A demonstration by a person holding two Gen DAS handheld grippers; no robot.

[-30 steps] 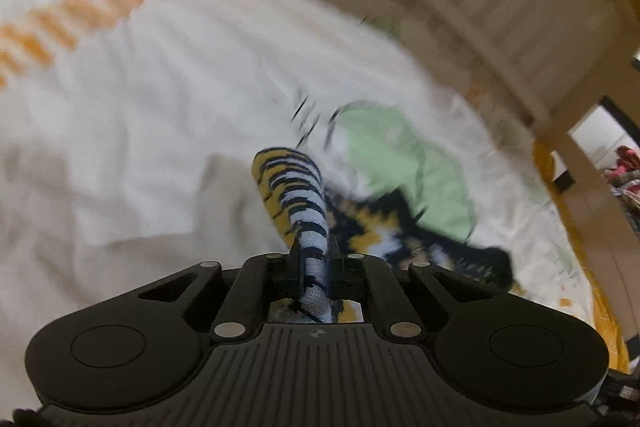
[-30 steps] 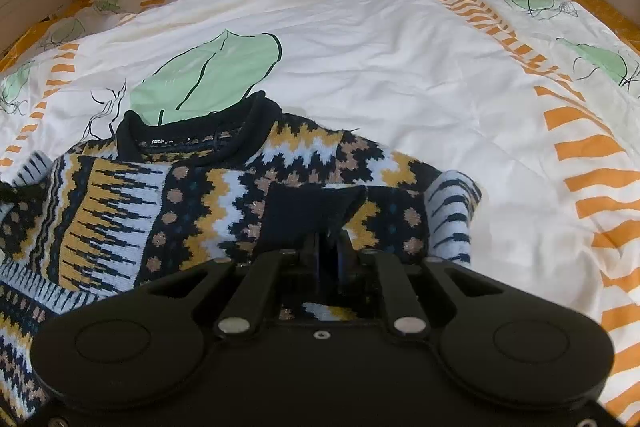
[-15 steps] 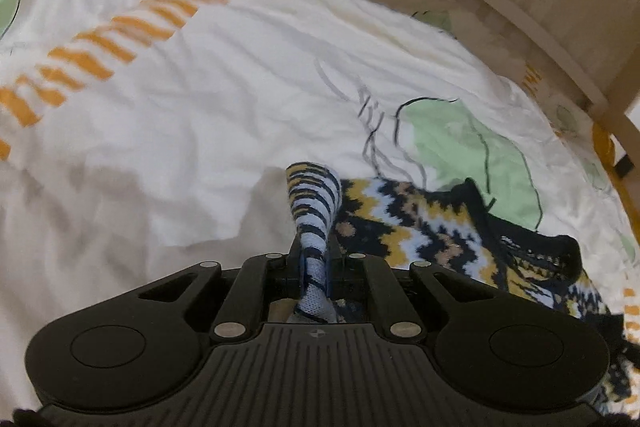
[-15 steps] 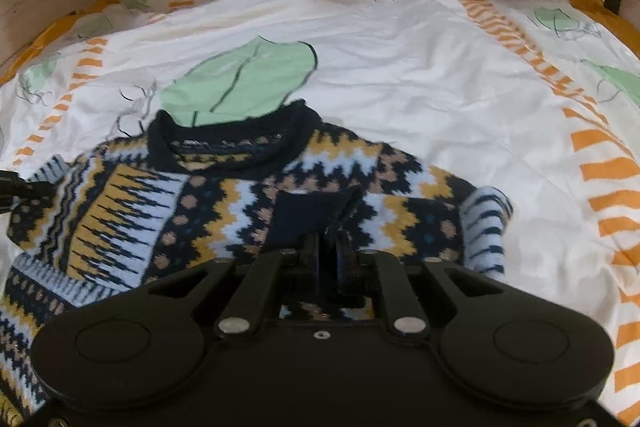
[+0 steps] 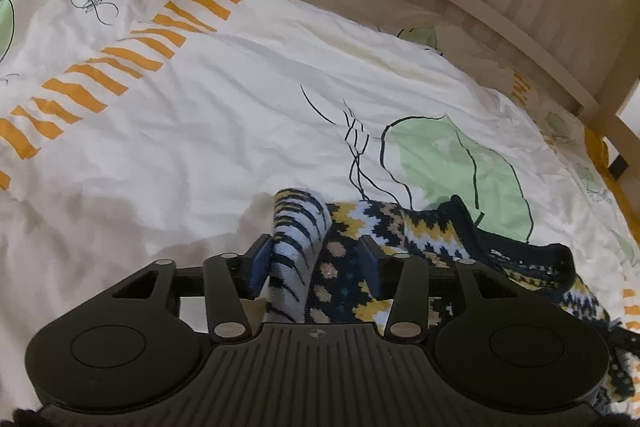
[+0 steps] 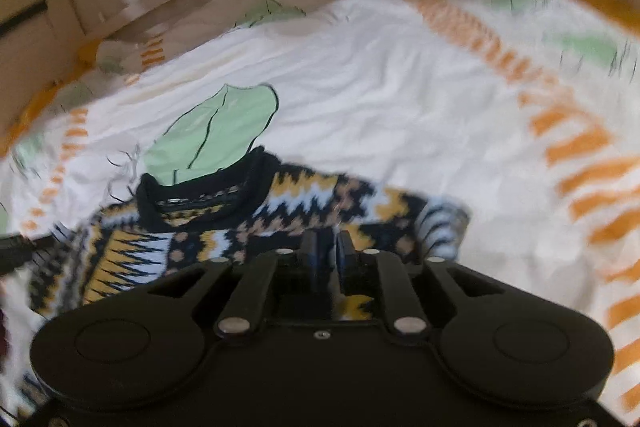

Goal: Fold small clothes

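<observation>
Loosely between left claw (image 5: 314,263): sweater (image 5: 404,243)

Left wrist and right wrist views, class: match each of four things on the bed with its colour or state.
Column 1
1. left gripper
2. sweater collar
3. leaf print
4. duvet stripes

Column 2
A. orange
B. open, jaws on either side of the striped sleeve
C. pale green
D. black

Pairs: 1-B, 2-D, 3-C, 4-A
</observation>
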